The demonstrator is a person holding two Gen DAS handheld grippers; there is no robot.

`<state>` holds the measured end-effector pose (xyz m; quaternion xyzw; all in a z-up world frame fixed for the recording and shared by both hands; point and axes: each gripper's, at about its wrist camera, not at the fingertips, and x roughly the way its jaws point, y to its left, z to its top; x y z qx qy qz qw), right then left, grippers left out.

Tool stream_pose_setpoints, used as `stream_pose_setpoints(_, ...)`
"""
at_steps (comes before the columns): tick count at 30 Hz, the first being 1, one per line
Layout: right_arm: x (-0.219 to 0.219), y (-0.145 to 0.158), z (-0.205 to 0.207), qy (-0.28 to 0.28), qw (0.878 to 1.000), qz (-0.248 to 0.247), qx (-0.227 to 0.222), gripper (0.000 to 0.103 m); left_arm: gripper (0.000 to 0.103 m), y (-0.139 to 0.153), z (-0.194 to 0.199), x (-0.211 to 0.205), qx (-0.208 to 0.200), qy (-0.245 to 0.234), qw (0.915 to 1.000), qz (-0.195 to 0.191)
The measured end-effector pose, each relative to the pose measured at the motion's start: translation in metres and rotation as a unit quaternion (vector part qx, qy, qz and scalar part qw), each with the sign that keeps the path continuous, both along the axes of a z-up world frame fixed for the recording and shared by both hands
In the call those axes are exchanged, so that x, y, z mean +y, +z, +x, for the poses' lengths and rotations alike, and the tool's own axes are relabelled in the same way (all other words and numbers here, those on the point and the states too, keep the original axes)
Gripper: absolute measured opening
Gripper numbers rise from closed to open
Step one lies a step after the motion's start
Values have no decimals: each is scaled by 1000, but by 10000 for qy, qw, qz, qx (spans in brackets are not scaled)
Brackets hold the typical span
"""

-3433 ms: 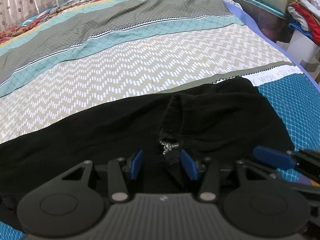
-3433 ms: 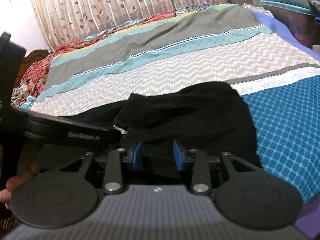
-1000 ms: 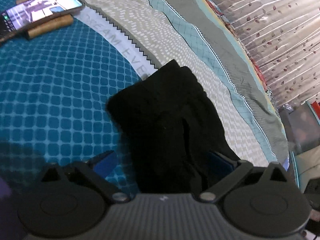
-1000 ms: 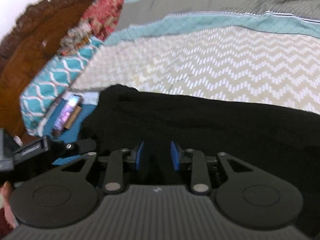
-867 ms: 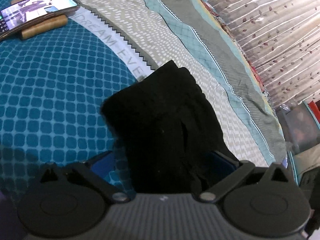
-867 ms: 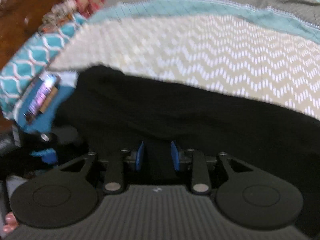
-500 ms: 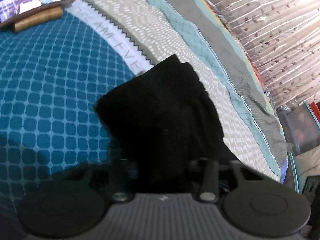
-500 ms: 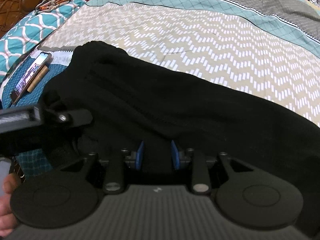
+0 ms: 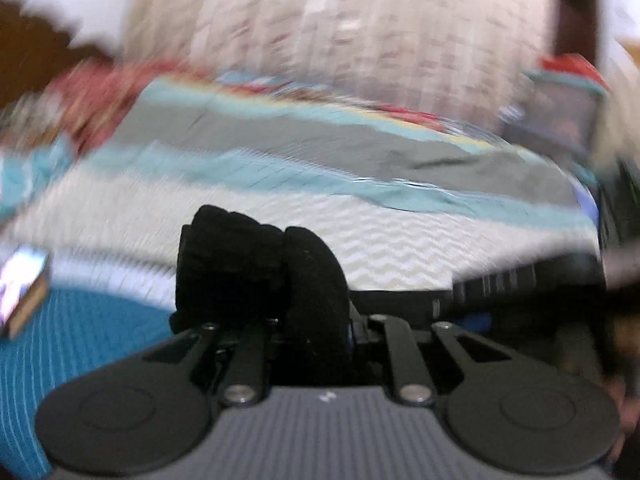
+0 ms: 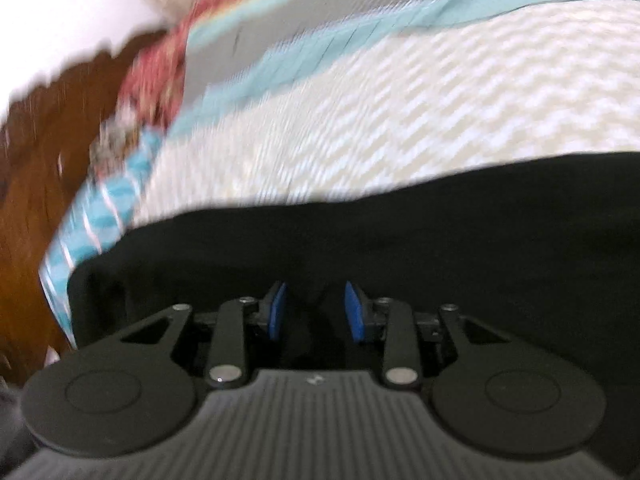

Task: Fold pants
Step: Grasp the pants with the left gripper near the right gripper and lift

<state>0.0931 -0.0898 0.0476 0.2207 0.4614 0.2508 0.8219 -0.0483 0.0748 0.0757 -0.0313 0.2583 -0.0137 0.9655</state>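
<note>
Black pants [image 9: 256,268] bunching up in thick folds between the left gripper [image 9: 310,326] fingers, cloth rising above the linkage and hiding the blue pads almost entirely; jaws drawn in narrow, clamping on that wad. Lying across striped bedspread [image 9: 400,248] further right, black fabric stretching toward the frame edge. Showing heavy motion blur in both views. Sitting at the far left edge on the teal patch, a phone [image 9: 18,276] on something brown, details smeared. Hanging behind the bed, pale curtain [image 9: 340,32].

Right wrist view: right gripper [image 10: 316,312] sitting over a broad black spread of pants [image 10: 440,232], blue pads [image 10: 277,310] set a modest gap apart with dark fabric filling the space between; cannot tell whether actually pinching cloth or just resting over it. Running along the left, brown wooden headboard [image 10: 36,140], with a teal patterned pillow [image 10: 104,208] beside it.
</note>
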Motion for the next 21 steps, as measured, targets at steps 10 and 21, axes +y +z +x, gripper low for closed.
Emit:
stream_pose_setpoints(10, -94, 17, -15, -1055, 9936, 375, -163, 46, 32, -24, -10, -121, 298, -2099, 9628, 1677)
stream_pose_setpoints(21, -136, 17, -24, -1648, 9843, 543, -323, 75, 66, 31, -36, -71, -268, -2167, 9730, 744)
